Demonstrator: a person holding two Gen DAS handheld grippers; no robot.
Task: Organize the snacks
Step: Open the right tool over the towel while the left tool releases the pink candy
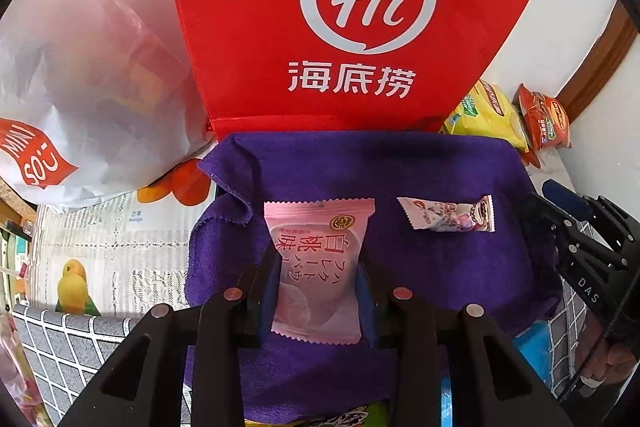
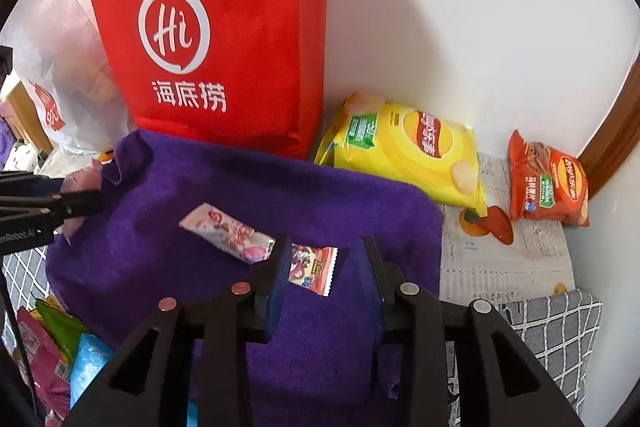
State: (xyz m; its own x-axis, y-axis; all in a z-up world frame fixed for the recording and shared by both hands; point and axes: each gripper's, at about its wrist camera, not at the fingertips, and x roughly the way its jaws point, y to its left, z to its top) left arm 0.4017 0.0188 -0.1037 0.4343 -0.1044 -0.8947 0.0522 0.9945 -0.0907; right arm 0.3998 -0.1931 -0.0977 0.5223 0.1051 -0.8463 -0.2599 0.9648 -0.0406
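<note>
Pink snack packet (image 1: 318, 267): being gripped between left tongs (image 1: 320, 303), long axis along fingers, over purple cloth (image 1: 440, 163). Candy wrapper (image 2: 256, 241): lying crosswise, touching right tongs' (image 2: 326, 279) spread, empty left finger; right nearer.

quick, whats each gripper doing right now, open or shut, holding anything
Left gripper: shut on the pink snack packet, held above the purple cloth.
Right gripper: open, holding nothing; the white candy wrapper lies beside its left finger.
</note>
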